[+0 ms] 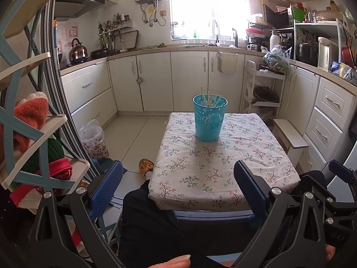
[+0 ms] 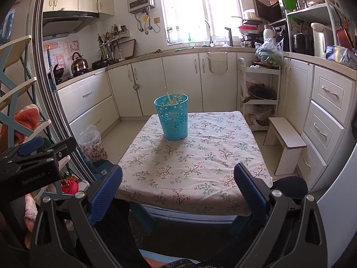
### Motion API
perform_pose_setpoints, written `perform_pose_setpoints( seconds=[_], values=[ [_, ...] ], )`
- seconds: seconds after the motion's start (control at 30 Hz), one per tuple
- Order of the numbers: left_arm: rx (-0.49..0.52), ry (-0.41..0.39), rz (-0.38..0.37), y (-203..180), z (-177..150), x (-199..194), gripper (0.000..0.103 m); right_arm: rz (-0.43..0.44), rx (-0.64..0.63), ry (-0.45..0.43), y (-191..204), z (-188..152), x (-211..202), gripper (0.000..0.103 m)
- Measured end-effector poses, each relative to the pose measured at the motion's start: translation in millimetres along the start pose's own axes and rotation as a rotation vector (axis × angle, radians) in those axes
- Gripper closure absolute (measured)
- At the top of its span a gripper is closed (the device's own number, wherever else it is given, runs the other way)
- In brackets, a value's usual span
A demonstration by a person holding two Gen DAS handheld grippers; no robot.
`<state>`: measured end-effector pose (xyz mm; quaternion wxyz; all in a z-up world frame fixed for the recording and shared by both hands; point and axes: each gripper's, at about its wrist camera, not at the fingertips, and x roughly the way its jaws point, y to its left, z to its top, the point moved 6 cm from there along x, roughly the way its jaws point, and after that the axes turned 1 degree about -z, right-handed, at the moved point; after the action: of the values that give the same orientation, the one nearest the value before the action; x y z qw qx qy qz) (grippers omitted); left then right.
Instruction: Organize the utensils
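A teal perforated cup stands upright on the far part of a small table with a floral cloth. Several pale chopsticks stand inside it. The cup also shows in the right wrist view, with the chopsticks in it, on the same table. My left gripper is open and empty, held back at the table's near edge. My right gripper is open and empty, also at the near edge. The left gripper's body shows at the left of the right wrist view.
A shelf rack with cloth items stands at the left. A bagged bin sits on the floor. A small white stool stands right of the table. A trolley and kitchen cabinets lie behind. My leg is below the table's edge.
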<state>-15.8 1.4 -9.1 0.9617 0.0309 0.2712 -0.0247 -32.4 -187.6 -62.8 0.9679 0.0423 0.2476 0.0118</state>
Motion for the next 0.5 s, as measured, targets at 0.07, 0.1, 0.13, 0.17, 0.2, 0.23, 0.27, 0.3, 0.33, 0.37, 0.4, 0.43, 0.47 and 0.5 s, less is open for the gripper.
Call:
perform_pose_setpoints(
  seconds=[0.07, 0.1, 0.13, 0.17, 0.2, 0.23, 0.27, 0.3, 0.33, 0.37, 0.4, 0.43, 0.47, 0.5],
  values=[
    [-0.001, 0.002, -0.004, 0.4, -0.6, 0.8, 0.007, -0.001, 0.001, 0.0, -0.1, 0.0, 0.1, 0.007],
    [-0.001, 0.003, -0.004, -0.1, -0.5, 1.1, 0.007, 0.0, 0.0, 0.0, -0.2, 0.0, 0.1, 0.007],
    [-0.001, 0.002, -0.003, -0.4, -0.6, 0.9, 0.007, 0.0, 0.0, 0.0, -0.5, 0.1, 0.2, 0.007],
    [-0.001, 0.002, -0.004, -0.3, -0.6, 0.9, 0.007, 0.0, 0.0, 0.0, -0.5, 0.0, 0.2, 0.007],
    [-0.001, 0.002, -0.005, -0.4, -0.5, 0.9, 0.007, 0.0, 0.0, 0.0, -0.5, 0.0, 0.2, 0.007],
    [0.0, 0.001, -0.005, -0.8, -0.4, 1.0, 0.007, 0.001, 0.0, 0.0, -0.4, -0.1, 0.3, 0.007],
    [0.001, 0.001, -0.005, -0.7, -0.6, 1.4, 0.007, 0.001, 0.0, 0.0, -0.6, 0.0, 0.2, 0.007],
    [0.0, 0.002, -0.005, -1.0, -0.5, 1.1, 0.007, 0.001, -0.001, 0.0, -0.5, 0.0, 0.0, 0.007],
    [0.0, 0.002, -0.006, -0.7, -0.8, 1.6, 0.007, 0.002, -0.001, -0.002, -0.5, 0.1, -0.4, 0.007],
    [0.0, 0.003, -0.006, -1.1, -0.7, 1.4, 0.007, 0.001, -0.001, -0.003, -0.6, 0.2, -0.2, 0.007],
    [0.0, 0.004, -0.006, -1.6, -0.6, 1.3, 0.007, 0.001, -0.001, -0.005, -0.4, 0.3, -0.1, 0.007],
    [0.0, 0.005, -0.008, -1.5, -0.8, 1.6, 0.007, 0.0, 0.0, -0.005, -0.4, -0.1, -0.2, 0.007],
    [0.001, 0.004, -0.009, -2.3, -0.8, 1.4, 0.007, 0.0, 0.001, -0.003, -0.2, -0.1, 0.0, 0.007],
    [0.001, 0.004, -0.008, -2.5, -0.8, 1.3, 0.007, 0.0, 0.002, -0.001, -0.5, -0.3, 0.6, 0.007]
  ],
)
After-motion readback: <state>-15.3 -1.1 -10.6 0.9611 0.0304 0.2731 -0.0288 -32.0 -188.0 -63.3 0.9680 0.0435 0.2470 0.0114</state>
